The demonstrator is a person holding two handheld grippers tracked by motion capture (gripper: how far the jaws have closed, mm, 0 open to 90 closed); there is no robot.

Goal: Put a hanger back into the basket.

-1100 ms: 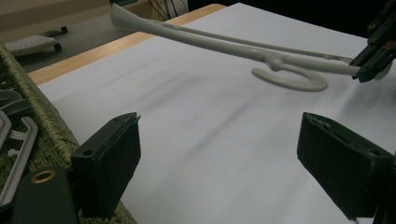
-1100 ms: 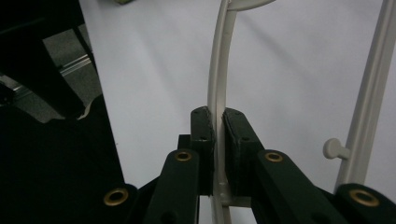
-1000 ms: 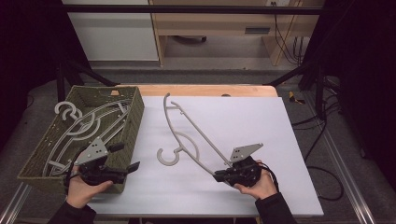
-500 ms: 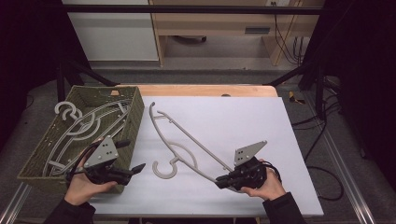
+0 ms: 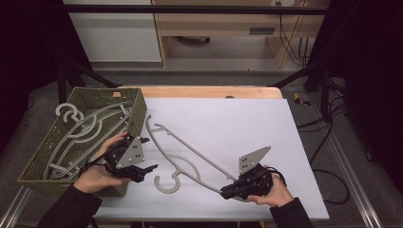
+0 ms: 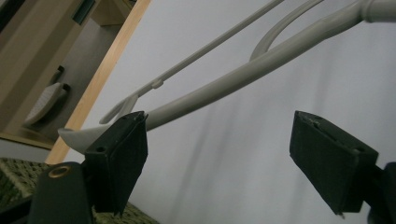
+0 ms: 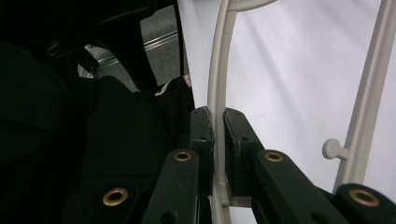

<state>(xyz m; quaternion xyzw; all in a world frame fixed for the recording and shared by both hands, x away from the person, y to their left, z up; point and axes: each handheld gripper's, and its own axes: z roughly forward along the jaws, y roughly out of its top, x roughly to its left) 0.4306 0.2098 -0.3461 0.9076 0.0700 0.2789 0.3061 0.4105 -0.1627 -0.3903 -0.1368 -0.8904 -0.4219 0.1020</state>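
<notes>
Black jaws of the right gripper [image 5: 227, 193] are clamped on one end of a grey plastic hanger [image 5: 187, 159]; in the right gripper view the two pads [image 7: 201, 140] press from either side onto the hanger's curved arm [image 7: 215, 88]. Right hand [image 5: 271, 192] holds that gripper near the front edge of the table.

Left gripper [image 5: 151, 168]: jaws stand well apart with nothing between them. In the left gripper view the hanger's arm [image 6: 243, 74] runs across behind the gap, its tip just past the left pad [image 6: 119, 158]; contact cannot be told. Left hand [image 5: 97, 168] holds this gripper at the near corner of the woven basket [image 5: 40, 164].

Hanger spans the white table top [image 5: 247, 123] diagonally, from the right gripper up toward the basket's right wall, hook [image 5: 166, 183] pointing toward the front edge. Whether it rests flat or is partly lifted cannot be told.

Basket sits at the table's left side and holds more grey hangers [image 5: 83, 130], one hook [image 5: 66, 112] poking over its far-left rim.
</notes>
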